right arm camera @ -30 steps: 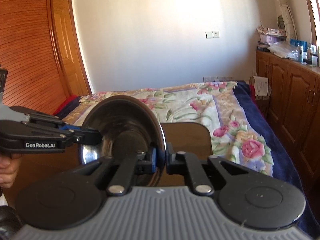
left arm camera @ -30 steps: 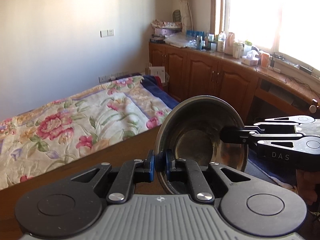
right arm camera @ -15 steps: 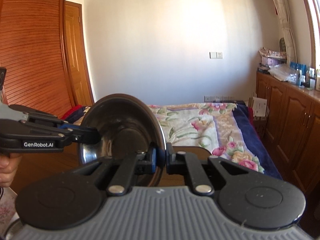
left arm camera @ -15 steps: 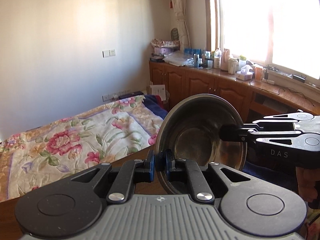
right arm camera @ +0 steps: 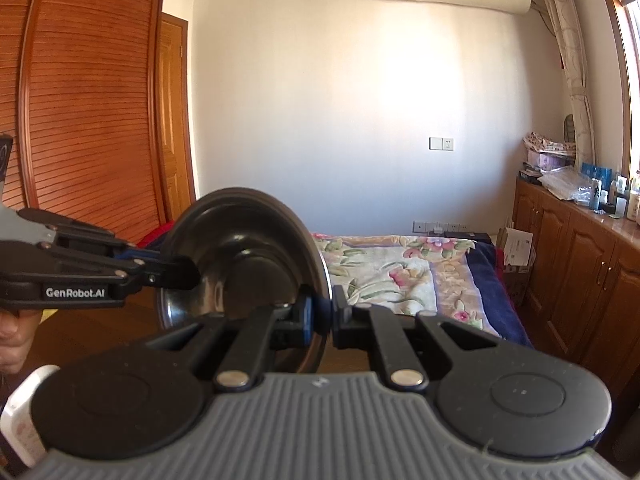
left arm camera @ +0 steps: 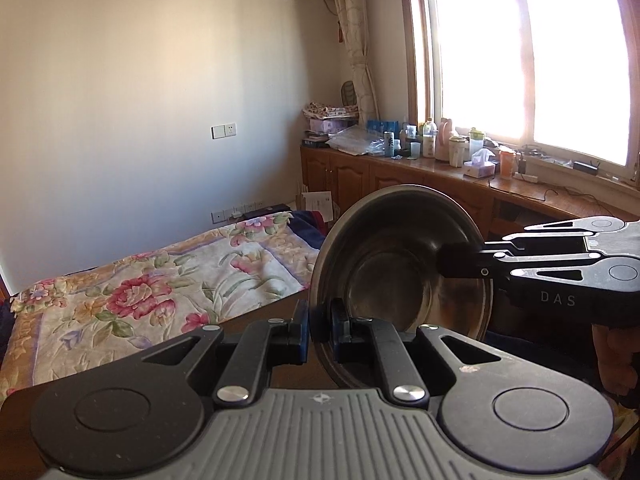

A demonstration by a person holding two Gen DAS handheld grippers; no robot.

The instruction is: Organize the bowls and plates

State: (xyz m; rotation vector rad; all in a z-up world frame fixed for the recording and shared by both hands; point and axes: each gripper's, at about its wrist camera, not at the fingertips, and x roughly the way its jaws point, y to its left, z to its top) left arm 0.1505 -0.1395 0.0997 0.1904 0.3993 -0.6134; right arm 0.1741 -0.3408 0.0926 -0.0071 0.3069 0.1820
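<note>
Filling the far half of both views is a bed point(left arm camera: 160, 280) under a floral quilt, with a wooden cabinet run point(left arm camera: 400, 176) below the window carrying bottles, a tissue box and bags, well apart from the work. Nearer, a dark wooden bench point(left arm camera: 256, 328) shows only as a strip beneath the tools; what lies on it is hidden, so I cannot tell where the other plates and bowls sit.

Next in size is the steel bowl point(left arm camera: 400, 272), held in the air above the bench and tipped on edge, its hollow facing the left wrist camera and its underside facing the right one. It looks empty, though glare on the metal makes that less than certain.

Two tools share it. The left gripper point(left arm camera: 319, 332) has its jaws clamped on the near rim; the right gripper point(right arm camera: 322, 316) has its jaws pinched on the opposite rim.

Risk, as I judge it: thin polished rim between small pads gives little purchase, so if the two hands pull or twist out of step, the bowl could swivel or slip free and drop onto the bench. Releasing one side before the bowl is level would let it swing from the other.
</note>
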